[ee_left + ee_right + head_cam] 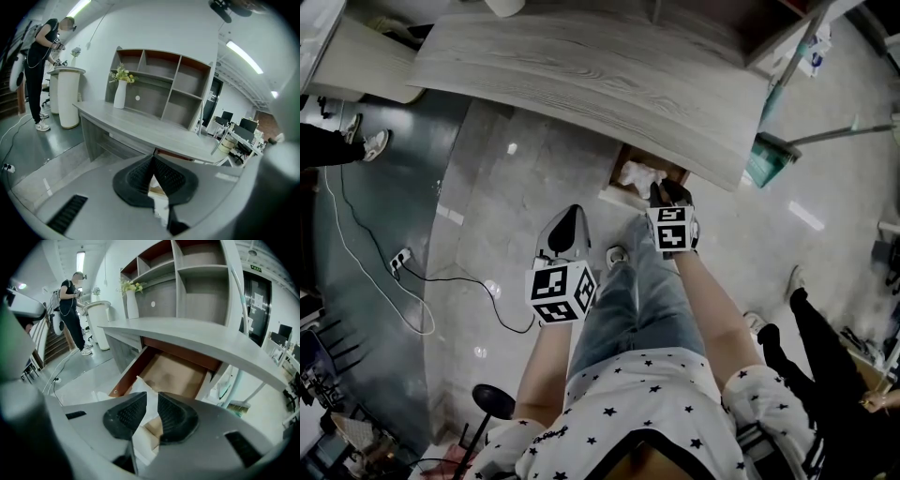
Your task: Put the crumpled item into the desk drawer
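The desk drawer (132, 372) stands pulled out under the grey desktop (187, 336). A white crumpled paper (139, 384) lies at the drawer's front end. My right gripper (152, 397) hovers just above it, open by a narrow gap, with the paper showing below the pads. From the head view, the right gripper (668, 190) sits at the drawer's (617, 184) front edge beside the paper (639, 175). My left gripper (570, 217) hangs lower left over the floor. In its own view the left gripper (153, 157) is shut, tips touching, holding nothing.
A shelf unit (164, 89) and a white vase with flowers (120, 91) stand on the desk. A person (40, 61) works at a white pedestal (68, 96) far left. A cable (422, 277) runs over the floor. A green dustpan (764, 159) leans right of the drawer.
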A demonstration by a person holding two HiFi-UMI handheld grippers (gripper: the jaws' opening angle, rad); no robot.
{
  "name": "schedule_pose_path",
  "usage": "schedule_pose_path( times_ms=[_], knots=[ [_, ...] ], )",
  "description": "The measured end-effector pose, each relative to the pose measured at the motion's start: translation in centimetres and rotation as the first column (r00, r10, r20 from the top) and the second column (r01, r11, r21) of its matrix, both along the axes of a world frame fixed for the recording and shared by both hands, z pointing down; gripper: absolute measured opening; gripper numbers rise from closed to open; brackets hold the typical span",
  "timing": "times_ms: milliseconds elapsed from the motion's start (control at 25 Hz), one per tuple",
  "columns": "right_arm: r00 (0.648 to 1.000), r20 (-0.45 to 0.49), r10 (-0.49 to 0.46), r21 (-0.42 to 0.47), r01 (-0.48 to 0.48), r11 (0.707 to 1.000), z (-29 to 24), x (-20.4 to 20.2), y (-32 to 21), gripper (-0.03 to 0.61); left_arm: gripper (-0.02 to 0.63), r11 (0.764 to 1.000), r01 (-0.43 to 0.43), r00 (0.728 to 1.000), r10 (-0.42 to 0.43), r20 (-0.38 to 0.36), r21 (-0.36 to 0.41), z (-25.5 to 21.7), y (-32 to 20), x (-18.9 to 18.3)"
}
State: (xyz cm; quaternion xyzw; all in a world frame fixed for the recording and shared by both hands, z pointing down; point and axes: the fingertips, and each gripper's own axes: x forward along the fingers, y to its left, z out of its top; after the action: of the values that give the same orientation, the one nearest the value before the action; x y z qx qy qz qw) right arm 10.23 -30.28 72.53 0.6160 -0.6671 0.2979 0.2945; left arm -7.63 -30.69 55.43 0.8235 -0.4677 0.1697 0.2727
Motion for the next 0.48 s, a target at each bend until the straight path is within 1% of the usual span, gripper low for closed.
schedule_pose_path(
  times_ms=[280, 480],
  knots=[
    [1.0, 0.012, 0.003, 0.045, -0.003, 0.999, -3.6, -1.1, 1.8, 0.067, 0.012, 0.999, -0.006, 1.0, 0.007, -0.01, 0.036, -2.1, 1.3, -0.3],
    [1.0, 0.007, 0.004, 0.113, -0.005, 0.994, -7.1, -1.4, 2.7, 0.057, 0.011, 0.999, -0.002, 1.0, 0.004, -0.025, 0.049, -3.6, 2.3, -0.6]
  ],
)
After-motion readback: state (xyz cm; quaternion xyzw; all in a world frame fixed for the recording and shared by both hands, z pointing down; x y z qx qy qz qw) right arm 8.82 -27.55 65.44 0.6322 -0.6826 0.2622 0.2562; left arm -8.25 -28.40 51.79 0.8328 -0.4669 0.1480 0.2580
